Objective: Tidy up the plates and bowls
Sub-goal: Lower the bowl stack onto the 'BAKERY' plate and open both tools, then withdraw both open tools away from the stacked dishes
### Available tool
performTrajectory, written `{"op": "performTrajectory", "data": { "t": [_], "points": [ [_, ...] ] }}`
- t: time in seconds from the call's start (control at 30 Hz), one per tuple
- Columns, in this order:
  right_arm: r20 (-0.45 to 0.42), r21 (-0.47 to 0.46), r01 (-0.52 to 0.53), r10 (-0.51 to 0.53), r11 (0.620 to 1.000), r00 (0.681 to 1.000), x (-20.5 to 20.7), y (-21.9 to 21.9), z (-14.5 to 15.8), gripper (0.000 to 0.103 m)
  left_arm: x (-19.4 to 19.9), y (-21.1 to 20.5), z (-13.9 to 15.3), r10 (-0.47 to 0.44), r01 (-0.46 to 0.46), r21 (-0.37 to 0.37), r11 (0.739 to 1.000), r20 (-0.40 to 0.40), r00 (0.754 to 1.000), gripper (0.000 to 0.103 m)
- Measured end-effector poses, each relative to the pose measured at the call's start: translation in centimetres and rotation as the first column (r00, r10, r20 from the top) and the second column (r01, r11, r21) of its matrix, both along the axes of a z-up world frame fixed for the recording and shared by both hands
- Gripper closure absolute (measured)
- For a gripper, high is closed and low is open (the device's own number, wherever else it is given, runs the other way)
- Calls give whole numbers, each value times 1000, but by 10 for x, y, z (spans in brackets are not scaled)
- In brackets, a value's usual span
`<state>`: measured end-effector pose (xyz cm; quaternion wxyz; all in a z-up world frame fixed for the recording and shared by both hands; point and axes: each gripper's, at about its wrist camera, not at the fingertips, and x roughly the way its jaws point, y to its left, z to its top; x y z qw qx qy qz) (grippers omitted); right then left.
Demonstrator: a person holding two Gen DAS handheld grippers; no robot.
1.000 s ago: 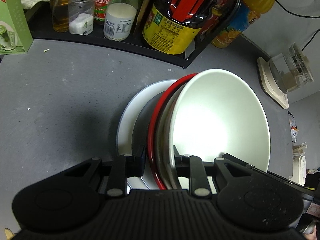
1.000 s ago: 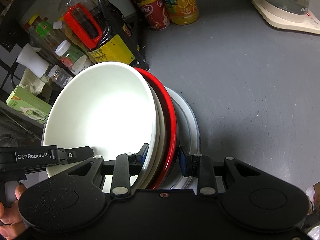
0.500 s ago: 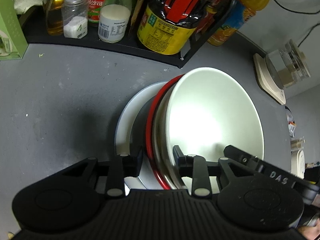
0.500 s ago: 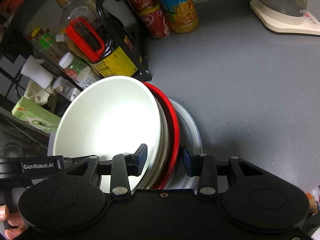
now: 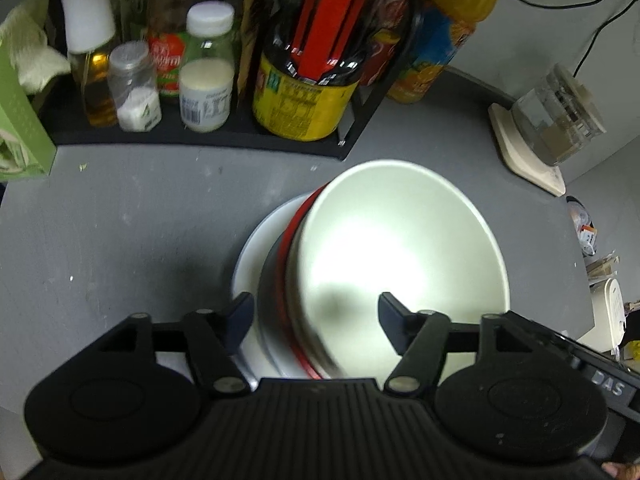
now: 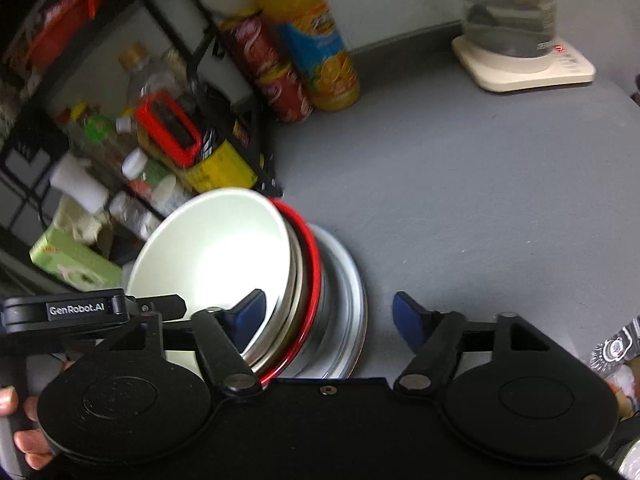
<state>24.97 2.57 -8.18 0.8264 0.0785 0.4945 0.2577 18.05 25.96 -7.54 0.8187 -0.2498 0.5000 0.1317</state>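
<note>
Left tongs [image 5: 316, 314] spread wide, straddling the stack's near rim, gripping nothing. Stack on grey worktop [image 5: 120, 220]: white glossy bowl [image 5: 400, 256] nested in red-rimmed bowl [image 5: 289, 240] on flat white plate [image 5: 256, 252]. Right tongs [image 6: 329, 312] equally wide, empty. Judgement: draw both tongs straight back, clear of the rims. Black condiment rack [image 5: 200, 138] near behind; open worktop lies right.

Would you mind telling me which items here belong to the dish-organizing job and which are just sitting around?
Part of the job:
- white bowl
- red-rimmed bowl
- white plate
- left gripper, open
- right gripper, open

Just lying about:
- orange juice bottle
- red can
- glass kettle
- green box
</note>
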Motion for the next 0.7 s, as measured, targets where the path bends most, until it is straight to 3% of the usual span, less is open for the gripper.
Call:
{"op": "performTrajectory", "data": {
  "t": [0.07, 0.13, 0.4, 0.7],
  "points": [
    [20, 3, 25, -25, 1000, 999, -1, -9, 4, 20, 1, -4, 5, 2, -3, 15, 1000, 11, 1000, 31],
    [40, 6, 41, -41, 999, 998, -3, -18, 10, 19, 2, -10, 10, -1, 0, 43, 999, 19, 1000, 28],
    [111, 3, 132, -131, 991, 985, -22, -67, 26, 2, 0, -33, 32, -32, 23, 122, 992, 73, 997, 20],
    [182, -11, 197, -192, 980, 964, -58, -120, 47, 0, -30, -73, 67, -68, 45, 165, 985, 135, 988, 11]
  ]
}}
